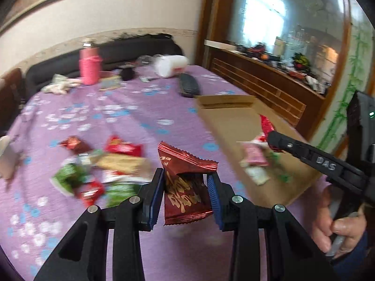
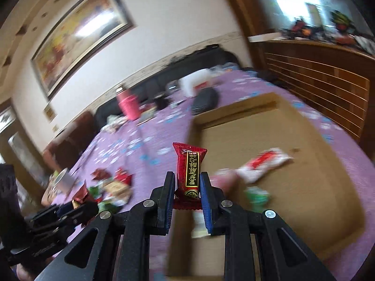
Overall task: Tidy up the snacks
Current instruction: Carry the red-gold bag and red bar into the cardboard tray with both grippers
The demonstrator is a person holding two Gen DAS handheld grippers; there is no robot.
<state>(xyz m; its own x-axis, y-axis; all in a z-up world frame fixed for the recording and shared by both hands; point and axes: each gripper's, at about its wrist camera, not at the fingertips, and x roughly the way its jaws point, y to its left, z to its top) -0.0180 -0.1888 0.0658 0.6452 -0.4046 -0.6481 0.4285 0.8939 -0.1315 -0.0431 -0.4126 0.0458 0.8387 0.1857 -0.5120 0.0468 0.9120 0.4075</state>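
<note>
From the left wrist, the left gripper (image 1: pixel 185 187) clamps a dark red packet (image 1: pixel 185 187) above the purple tablecloth (image 1: pixel 117 117), while from the right wrist the right gripper (image 2: pixel 187 187) pinches a red bar (image 2: pixel 190 171) at the cardboard box (image 2: pixel 316 187), best released low inside.

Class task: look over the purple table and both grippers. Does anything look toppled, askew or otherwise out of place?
Yes. At the table's far end a white container lies on its side, seemingly toppled. The dark red packet in the left gripper is crumpled.
</note>
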